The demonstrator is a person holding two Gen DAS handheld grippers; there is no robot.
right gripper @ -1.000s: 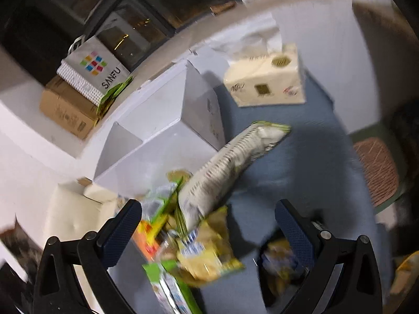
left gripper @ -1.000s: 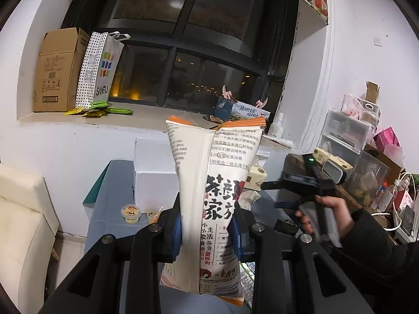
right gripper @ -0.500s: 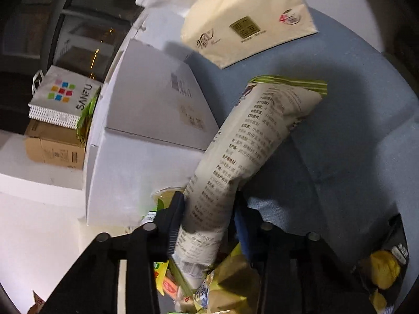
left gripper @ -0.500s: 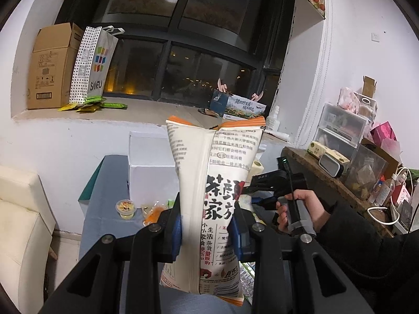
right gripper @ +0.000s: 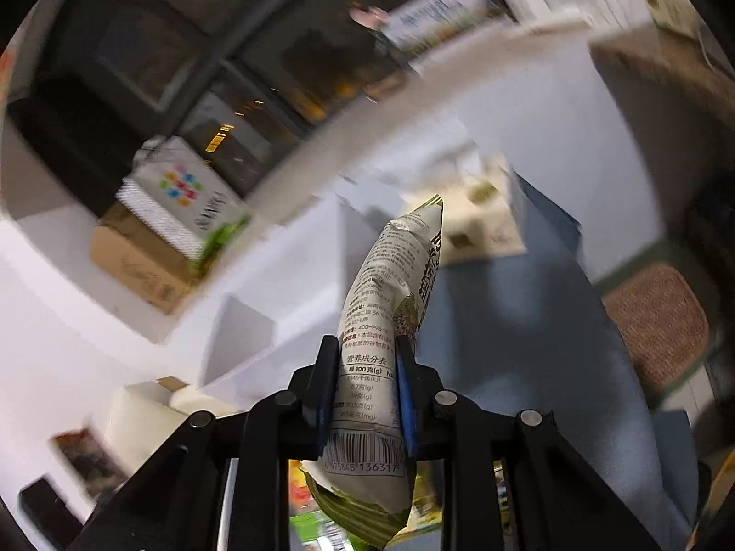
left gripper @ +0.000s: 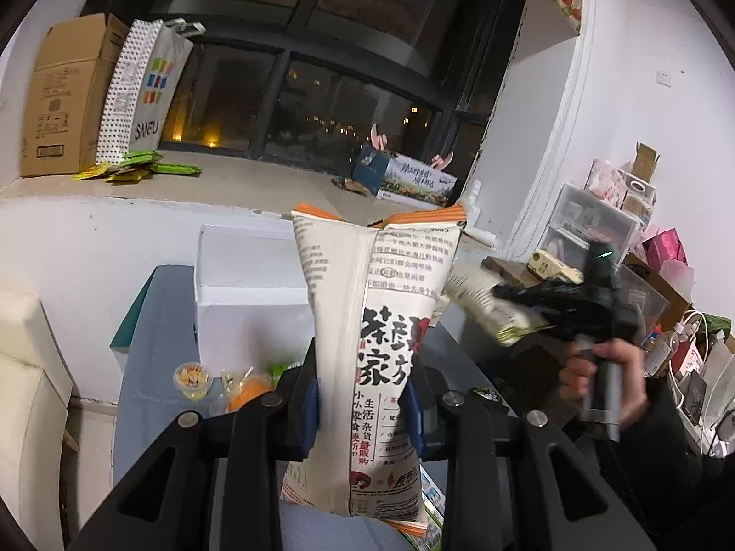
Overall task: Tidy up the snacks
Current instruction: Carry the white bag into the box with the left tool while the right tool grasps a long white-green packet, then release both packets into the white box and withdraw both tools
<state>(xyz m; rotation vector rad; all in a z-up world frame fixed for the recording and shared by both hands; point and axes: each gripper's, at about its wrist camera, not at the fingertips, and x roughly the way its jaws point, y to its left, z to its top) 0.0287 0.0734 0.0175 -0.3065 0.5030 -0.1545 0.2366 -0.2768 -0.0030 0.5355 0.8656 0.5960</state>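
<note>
Orange-edged snack bag (left gripper: 367, 349) stands clamped in left tool (left gripper: 363, 413); right tool (right gripper: 363, 390) grips green-edged bag (right gripper: 386, 321).

The newsprint-patterned snack bag (left gripper: 367, 321) looked matt, the cardboard box (left gripper: 64, 96) rough, and the claw pads (right gripper: 406, 408) smooth blue plastic.

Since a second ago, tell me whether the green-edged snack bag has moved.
Yes. The green-edged snack bag, pinched in the right gripper whose jaws just closed, is lifted off the blue table.

surface: blue-grey table (left gripper: 147, 349) | on it: white box (left gripper: 248, 294); small cup (left gripper: 193, 379); orange packet (left gripper: 250, 388)
</note>
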